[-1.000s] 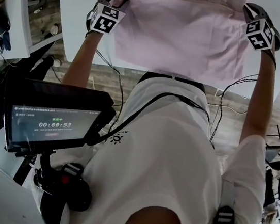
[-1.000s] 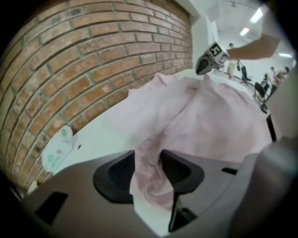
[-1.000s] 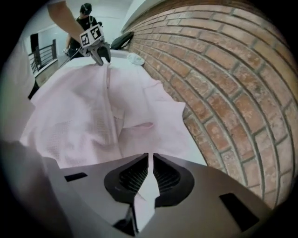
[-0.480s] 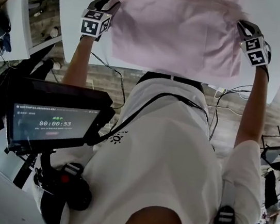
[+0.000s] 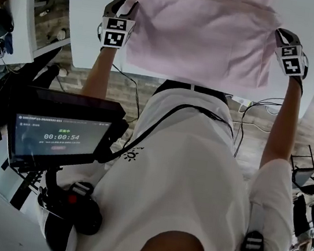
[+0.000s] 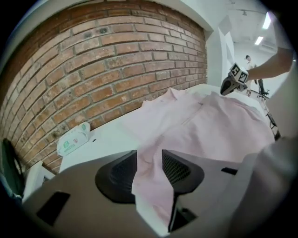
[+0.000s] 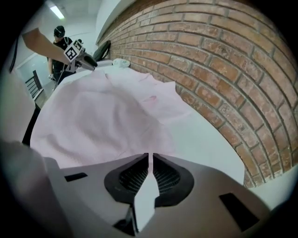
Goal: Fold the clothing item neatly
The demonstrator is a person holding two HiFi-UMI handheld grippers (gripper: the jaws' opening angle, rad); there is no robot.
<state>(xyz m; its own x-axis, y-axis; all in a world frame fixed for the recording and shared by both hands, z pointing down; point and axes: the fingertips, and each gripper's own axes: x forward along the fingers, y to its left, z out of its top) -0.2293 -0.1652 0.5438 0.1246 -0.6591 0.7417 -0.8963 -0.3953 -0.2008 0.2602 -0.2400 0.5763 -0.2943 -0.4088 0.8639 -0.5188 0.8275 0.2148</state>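
shirt spot: the pink shirt lies spread on the white table and covers most of the middle of it, with its near hem just short of the table's near edge

which way it points: the collar is at the table's far side, by the brick wall, and the hem is on the person's side, so the long axis runs from near edge to far edge

left gripper: the left gripper sits at the table's left side, with its jaws fairly wide and a bunched fold of the shirt's left edge filling the gap and touching both pads

right gripper: the right gripper is over at the table's right side by the shirt's right edge, jaws pinched down to a thin slit

hard to tell: honestly can't tell if a thin layer of cloth is caught in that slit, since only pale stuff shows through it

cut off: the head view crops the collar end off at the top, and the person's own torso hides the middle of the table's near edge

other bits: a wipes pack sits at the table's far left corner

vs a second ago: the right gripper has slid back toward the table's near edge, the left one has barely shifted and just rolled a bit, and the shirt's right side looks flatter now
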